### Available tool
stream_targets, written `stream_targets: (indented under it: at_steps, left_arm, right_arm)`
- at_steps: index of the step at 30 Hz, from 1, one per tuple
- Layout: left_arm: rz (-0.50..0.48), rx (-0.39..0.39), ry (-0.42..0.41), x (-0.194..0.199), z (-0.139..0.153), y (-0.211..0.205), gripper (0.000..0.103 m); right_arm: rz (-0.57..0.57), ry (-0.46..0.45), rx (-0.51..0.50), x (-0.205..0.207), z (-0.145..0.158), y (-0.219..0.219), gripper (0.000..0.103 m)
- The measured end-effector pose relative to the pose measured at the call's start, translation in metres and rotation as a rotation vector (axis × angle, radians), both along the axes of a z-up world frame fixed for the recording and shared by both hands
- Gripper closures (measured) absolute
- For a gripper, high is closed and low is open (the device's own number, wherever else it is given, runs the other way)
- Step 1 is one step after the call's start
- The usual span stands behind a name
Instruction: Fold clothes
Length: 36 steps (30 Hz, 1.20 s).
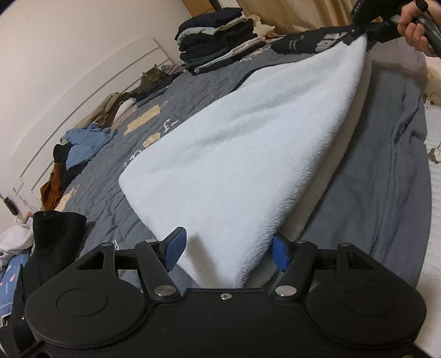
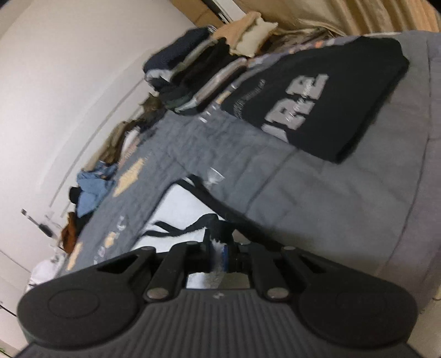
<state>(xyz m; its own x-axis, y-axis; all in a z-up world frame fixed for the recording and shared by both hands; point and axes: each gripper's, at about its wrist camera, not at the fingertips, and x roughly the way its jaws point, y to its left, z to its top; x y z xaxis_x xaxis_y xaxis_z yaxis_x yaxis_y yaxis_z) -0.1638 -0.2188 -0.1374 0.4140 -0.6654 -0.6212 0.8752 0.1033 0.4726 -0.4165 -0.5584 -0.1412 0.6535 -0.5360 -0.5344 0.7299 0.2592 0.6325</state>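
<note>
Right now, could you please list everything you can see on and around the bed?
fleece garment: one, white with black trim, stretched over the bed between both grippers
quilt: one, grey with cream patches, covering the bed
printed top: one, black with grey letters, folded flat at the bed's far corner
folded stack: one pile, mostly dark, far end by the wall
cat: one, tabby, lying by the wall
unfolded clothes: one heap, blue, black and brown, along the wall
curtain: one, beige, behind the bed
left gripper: black with blue pads, partly open around the fleece's near corner
right gripper: black, shut on the fleece's far corner
hand: one, holding the right gripper
</note>
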Motion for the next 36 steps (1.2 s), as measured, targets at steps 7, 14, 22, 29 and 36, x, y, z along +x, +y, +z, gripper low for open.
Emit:
stream_targets:
  at_steps: [7,14,22,29,36]
  left_arm:
    - [-0.044,0.079,-0.149,-0.009,-0.011,0.0,0.063]
    - [-0.059,0.137,-0.338,-0.018,-0.033,0.002,0.062]
    - [-0.047,0.127,-0.335,-0.018,-0.035,-0.002,0.059]
    - [-0.043,0.131,-0.325,-0.016,-0.035,-0.004,0.059]
    - [-0.043,0.132,-0.322,-0.015,-0.034,-0.002,0.058]
  right_arm:
    - [0.02,0.072,0.021,0.005,-0.017,-0.005,0.096]
    - [0.016,0.093,0.017,0.007,-0.02,-0.002,0.095]
    - [0.027,0.122,0.057,0.0,-0.008,0.001,0.089]
    - [0.019,0.162,-0.046,-0.024,0.025,0.016,0.061]
    - [0.097,0.124,0.123,-0.014,0.0,0.012,0.048]
